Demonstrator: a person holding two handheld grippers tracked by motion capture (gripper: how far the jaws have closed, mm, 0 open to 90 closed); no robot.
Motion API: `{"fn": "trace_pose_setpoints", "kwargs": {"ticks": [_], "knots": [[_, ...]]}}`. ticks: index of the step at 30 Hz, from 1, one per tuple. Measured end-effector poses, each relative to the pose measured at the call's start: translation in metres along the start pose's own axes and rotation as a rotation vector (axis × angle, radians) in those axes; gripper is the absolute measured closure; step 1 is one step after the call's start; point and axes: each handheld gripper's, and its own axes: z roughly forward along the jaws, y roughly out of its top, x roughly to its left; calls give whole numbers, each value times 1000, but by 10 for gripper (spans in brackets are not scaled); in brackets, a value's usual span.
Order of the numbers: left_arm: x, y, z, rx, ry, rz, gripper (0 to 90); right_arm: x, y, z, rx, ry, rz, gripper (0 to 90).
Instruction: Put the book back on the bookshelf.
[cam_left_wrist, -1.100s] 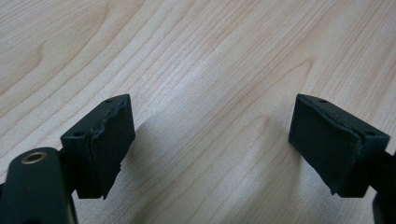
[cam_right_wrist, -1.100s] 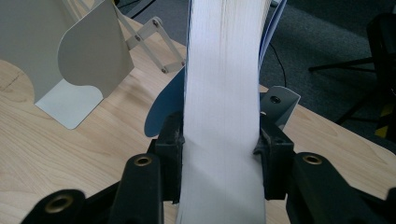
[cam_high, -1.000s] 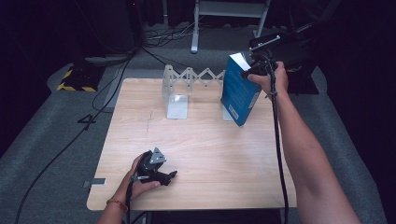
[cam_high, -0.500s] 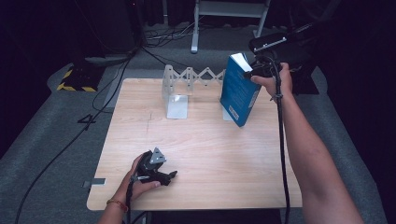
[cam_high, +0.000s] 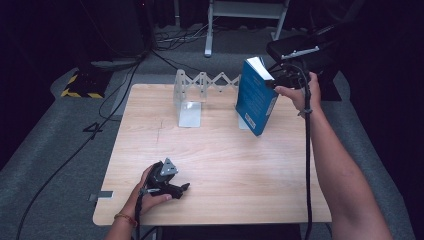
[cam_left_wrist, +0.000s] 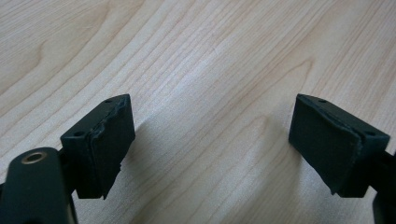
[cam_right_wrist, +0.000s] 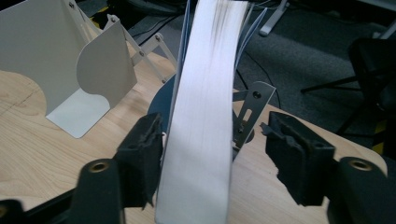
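- Your right gripper (cam_high: 274, 84) has just been opening around the blue book (cam_high: 256, 96); its jaws now look released.
- Book stands tilted at the table's (cam_high: 225, 165) 1 o'clock, apparently against the expanding bookend rack (cam_high: 200, 87).
- Your left gripper (cam_high: 172, 189) rests empty, spread, at 7 o'clock.
- Left: withdraw.

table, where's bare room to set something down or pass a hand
Free: the wide middle of the table, between the left gripper at the near edge and the book; also the left side, before the rack. Crowded: the far right corner, with book, rack and right gripper.
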Motion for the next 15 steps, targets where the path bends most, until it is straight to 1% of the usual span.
{"fn": "trace_pose_setpoints", "kwargs": {"ticks": [1, 4, 5, 7, 9, 10, 11, 12, 15], "knots": [[0, 0, 0, 0, 0, 0, 148, 0, 0, 0, 0, 0, 0, 362], [0, 0, 0, 0, 0, 1, 148, -2, -5, -10, -23, 3, -7, 333], [0, 0, 0, 0, 0, 0, 148, -3, -7, -13, -30, 10, -10, 325], [0, 0, 0, 0, 0, 0, 148, -5, -10, -17, -49, 16, -11, 322], [0, 0, 0, 0, 0, 0, 148, -5, -14, -21, -65, 20, -24, 319], [0, 0, 0, 0, 0, 0, 148, -5, -14, -21, -65, 20, -24, 319], [0, 0, 0, 0, 0, 0, 148, -5, -16, -23, -72, 19, -31, 317], [0, 0, 0, 0, 0, 0, 148, -5, -20, -26, -84, 24, -53, 312], [0, 0, 0, -1, 0, 1, 148, -4, -25, -32, -97, 23, -71, 307]]}}
